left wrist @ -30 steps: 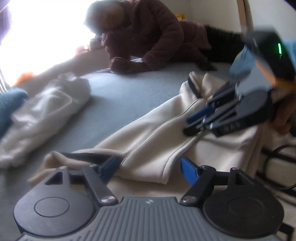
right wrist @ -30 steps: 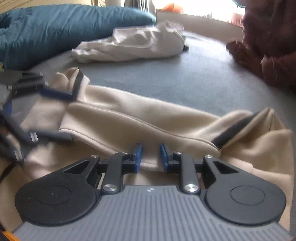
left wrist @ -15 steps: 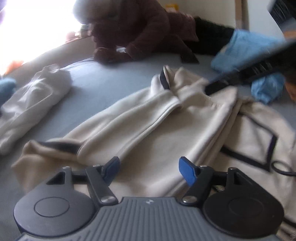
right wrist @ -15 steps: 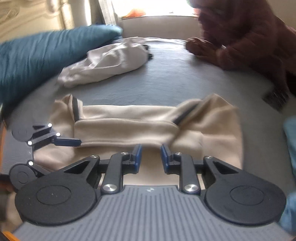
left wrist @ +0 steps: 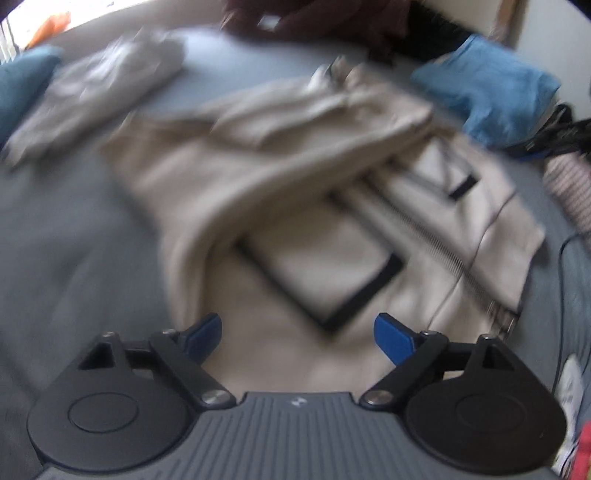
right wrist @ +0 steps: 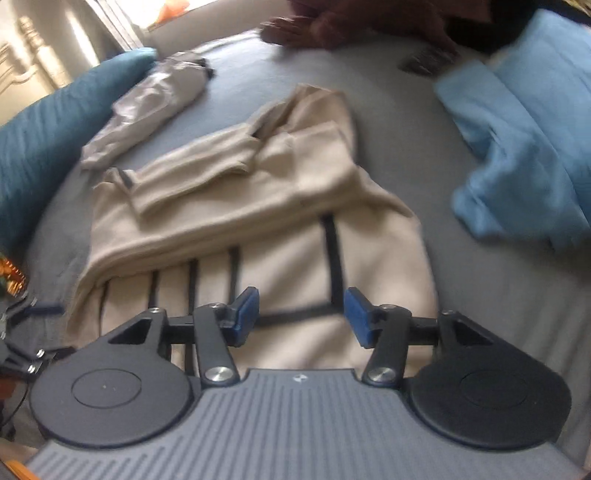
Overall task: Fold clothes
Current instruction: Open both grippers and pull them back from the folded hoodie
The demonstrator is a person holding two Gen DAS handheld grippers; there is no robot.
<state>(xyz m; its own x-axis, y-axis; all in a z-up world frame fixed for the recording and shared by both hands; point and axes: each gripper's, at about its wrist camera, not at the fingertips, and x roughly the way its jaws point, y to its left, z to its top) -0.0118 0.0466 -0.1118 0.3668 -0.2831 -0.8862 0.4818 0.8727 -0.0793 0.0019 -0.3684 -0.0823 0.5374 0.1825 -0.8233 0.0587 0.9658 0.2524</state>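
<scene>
Holding both tools above the bed, you kept your left gripper [left wrist: 297, 332] with its blue fingers [left wrist: 391, 338] spread wide and with nothing between them, and your right gripper [right wrist: 301, 315] was also apart and empty, only a little less wide. The cream jacket [right wrist: 280, 206] lay flat on the grey bed sheet [right wrist: 480, 277], with one sleeve [right wrist: 192, 173] folded across its upper part and its dark-edged pockets and zipper [left wrist: 424, 229] showing below (the left view was blurred, so small details were not clear). A light blue garment [right wrist: 524, 147] lay just beside the jacket on its right, a pale crumpled garment [right wrist: 147, 107] lay apart on the far left, near a teal pillow [right wrist: 44, 136]. At the far edge a person in a dark red sleeve [right wrist: 332, 18] leaned on the bed.
</scene>
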